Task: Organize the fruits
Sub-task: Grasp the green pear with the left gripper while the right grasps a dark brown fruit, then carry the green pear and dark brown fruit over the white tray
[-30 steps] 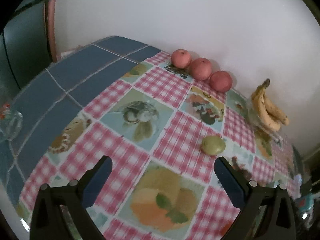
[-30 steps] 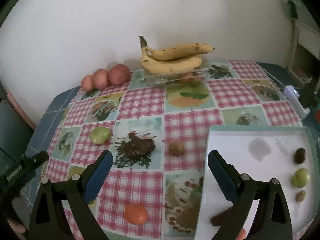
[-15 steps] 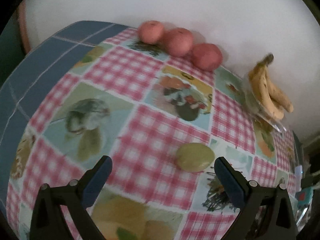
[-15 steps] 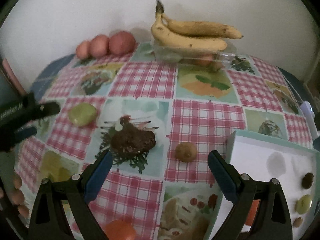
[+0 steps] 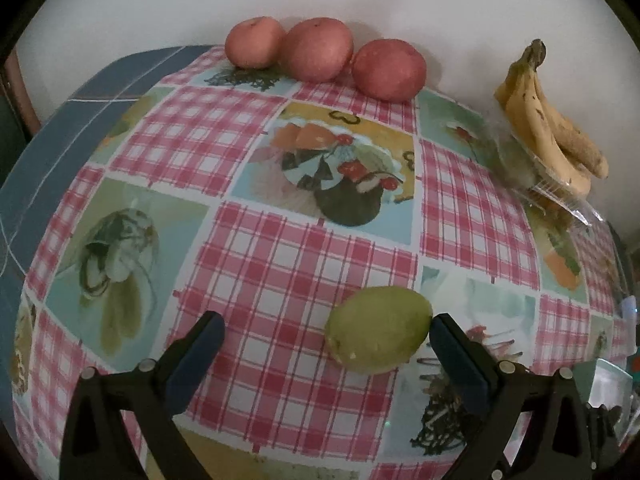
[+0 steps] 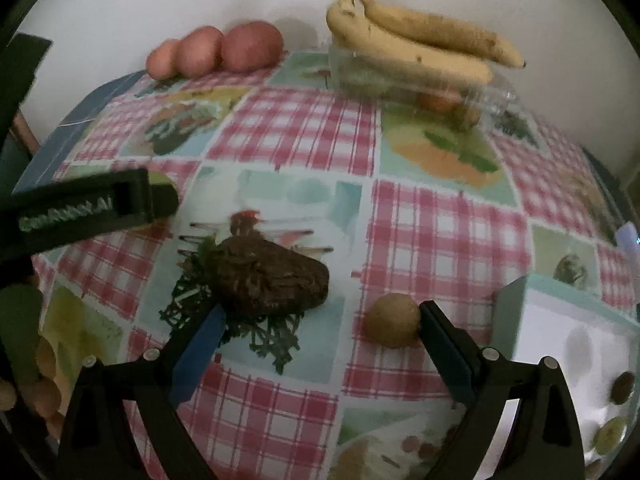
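Note:
In the left wrist view a green fruit (image 5: 378, 328) lies on the checked tablecloth (image 5: 288, 256) between the fingers of my open left gripper (image 5: 326, 324), close against the right finger. My right gripper (image 6: 322, 312) is open and low over the cloth. A dark brown fruit (image 6: 272, 276) lies just ahead of its left finger, and a small round brown fruit (image 6: 392, 320) sits beside its right finger. In the right wrist view the left gripper's black finger (image 6: 100, 208) covers most of the green fruit (image 6: 162, 180).
Three red apples (image 5: 316, 48) line the wall. Bananas (image 6: 420, 44) rest on a clear plastic box (image 6: 440, 88). A white tray (image 6: 560, 320) holding small fruits lies at the right. A hand (image 6: 40, 380) shows at the lower left.
Both grippers have moved forward and down toward the table. The green fruit now lies between the left fingers. The dark fruit and the small brown fruit are now near the right fingertips.

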`<state>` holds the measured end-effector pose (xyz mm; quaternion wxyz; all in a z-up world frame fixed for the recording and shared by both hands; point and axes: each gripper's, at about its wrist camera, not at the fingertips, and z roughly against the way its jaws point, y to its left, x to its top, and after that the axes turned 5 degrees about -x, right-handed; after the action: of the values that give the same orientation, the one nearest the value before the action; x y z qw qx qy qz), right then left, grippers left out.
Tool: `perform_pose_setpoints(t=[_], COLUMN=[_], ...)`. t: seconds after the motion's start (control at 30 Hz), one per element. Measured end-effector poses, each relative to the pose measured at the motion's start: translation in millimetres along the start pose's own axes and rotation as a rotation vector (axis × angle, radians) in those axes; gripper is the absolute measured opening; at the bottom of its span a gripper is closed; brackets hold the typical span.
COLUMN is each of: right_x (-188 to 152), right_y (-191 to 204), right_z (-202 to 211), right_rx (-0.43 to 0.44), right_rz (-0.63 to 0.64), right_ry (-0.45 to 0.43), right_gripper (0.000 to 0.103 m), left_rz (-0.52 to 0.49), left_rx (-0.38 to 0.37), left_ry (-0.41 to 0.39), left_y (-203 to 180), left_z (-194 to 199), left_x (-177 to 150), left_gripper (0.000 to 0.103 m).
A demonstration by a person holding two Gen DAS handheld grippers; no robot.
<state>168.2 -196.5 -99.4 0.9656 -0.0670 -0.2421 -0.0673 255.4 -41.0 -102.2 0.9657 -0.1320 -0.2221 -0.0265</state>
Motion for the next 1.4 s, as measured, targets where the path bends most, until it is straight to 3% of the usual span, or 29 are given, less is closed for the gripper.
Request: perform_pose_setpoints(t=[0.3,0.4,0.47,0.63,0.73,0.8,0.93,1.1,1.23,1.4], right_x=[6,7,8,7,7,7,6,8,9,12], right_y=[6,7,4,-8,-12,-14,-14,-12,-10,-4], right_z=[-2,2,5,7,7,7,8,7,6,3], right_rx=[0.002,0.009,0.012,0.011,0.017,0.017,0.015,0.012,0.043,0.021], right_rz=[-0.008,-0.004,-0.014,-0.064,-0.081,-0.082,-0.075,-0.059,-0.045,-0.028], right_ry=[-0.014,-0.032,-0.033,-0.034,-0.039,-0.043,-0.048,-0.048,-0.062,-0.082], right_gripper=[0.096,0.078,0.059,0.040,0.035,0.033,0.033,0.034,0.051,0.052], left_rz=[0.034,0.036,0.032,0.040,0.065,0.089,0.115,0.093,0.059,0.029], left_rx=[-0.023,-0.021,-0.031,-0.091,-0.150,-0.202,-0.221,-0.182,-0.147,-0.120], left_ry=[-0.012,-0.018,-0.022,-0.020,-0.018,-0.007,-0.001,-0.004,-0.013,-0.021], left_y=[16,17,16,17,20,23,26,21,17,14], left_z=[5,7,9,16,19,21,22,25,22,20], left_x=[6,6,4,2,0,-1,-2,-1,2,3], left_gripper=[0.102,0.098,0.096,0.072,0.062,0.053,0.053,0.053,0.053,0.053])
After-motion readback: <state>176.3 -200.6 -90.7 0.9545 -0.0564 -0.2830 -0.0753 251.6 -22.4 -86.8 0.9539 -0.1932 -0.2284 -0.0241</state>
